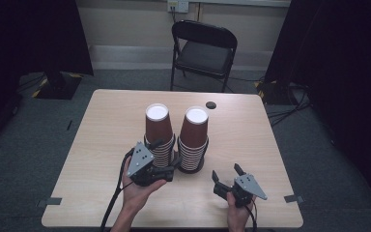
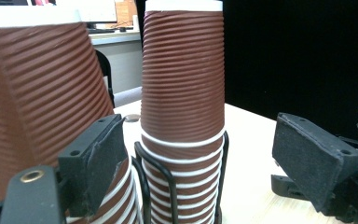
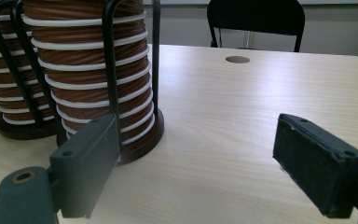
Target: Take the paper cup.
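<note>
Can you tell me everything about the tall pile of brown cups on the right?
The right cup stack is a pile of upside-down brown ribbed paper cups with white rims, nested into a straight upright tower. The top cup shows its white bottom. Black wire bars on a round dark base hold it. It stands mid-table beside a twin stack. Nothing grips it.

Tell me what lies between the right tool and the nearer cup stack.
Only bare tabletop lies between the right tool and that cup stack, seen in the right gripper view.
</note>
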Available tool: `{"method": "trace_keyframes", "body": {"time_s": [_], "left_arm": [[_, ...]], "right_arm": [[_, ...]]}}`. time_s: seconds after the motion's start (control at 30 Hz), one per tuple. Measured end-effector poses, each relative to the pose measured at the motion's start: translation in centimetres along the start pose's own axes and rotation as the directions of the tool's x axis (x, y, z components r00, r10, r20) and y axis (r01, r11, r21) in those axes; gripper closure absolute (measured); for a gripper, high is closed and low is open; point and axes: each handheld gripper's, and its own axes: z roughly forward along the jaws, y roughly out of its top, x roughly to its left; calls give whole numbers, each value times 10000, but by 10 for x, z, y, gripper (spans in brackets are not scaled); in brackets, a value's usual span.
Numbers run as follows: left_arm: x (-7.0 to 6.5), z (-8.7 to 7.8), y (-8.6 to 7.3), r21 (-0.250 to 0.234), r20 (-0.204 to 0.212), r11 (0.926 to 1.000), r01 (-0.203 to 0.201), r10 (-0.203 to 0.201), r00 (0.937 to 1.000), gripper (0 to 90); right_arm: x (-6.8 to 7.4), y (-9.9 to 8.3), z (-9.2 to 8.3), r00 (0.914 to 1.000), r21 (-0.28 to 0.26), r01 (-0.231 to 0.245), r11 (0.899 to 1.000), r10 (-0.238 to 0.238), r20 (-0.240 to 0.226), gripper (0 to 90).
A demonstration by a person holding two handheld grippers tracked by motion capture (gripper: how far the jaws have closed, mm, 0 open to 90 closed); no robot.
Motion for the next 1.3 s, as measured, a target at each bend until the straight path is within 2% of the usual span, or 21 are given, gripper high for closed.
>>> {"method": "trace_keyframes", "body": {"time_s": [0.2,0.33,0.43,0.63,0.77,0.9,1.2,1.3], "left_arm": [[-5,9,11,113,-10,9990,-421,421,9991,176],[-8,16,16,12,101,9995,-326,325,9994,179],[-9,20,18,46,119,9991,-413,413,9991,188],[-11,31,25,88,329,9997,-232,229,9992,188],[-11,35,28,68,180,9998,-193,192,9997,235],[-9,40,31,40,-45,9998,-181,181,9998,232],[-9,51,45,52,-46,9998,-177,177,9998,188],[-10,57,50,-11,-187,9998,-203,203,9996,180]], "right_arm": [[0,0,0,10000,45,-27,10000,27,-30,136],[-1,0,0,10000,17,-47,10000,47,-33,136],[-1,0,0,10000,9,-59,10000,60,-32,136],[-1,0,0,10000,-6,-89,10000,89,-34,136],[-1,0,0,10000,-9,-74,10000,74,-46,136],[-1,0,0,10000,-8,-68,10000,68,-44,137],[-1,0,0,10000,-26,-68,10000,68,-51,138],[-1,0,0,10000,-31,-60,10000,60,-61,138]]}}
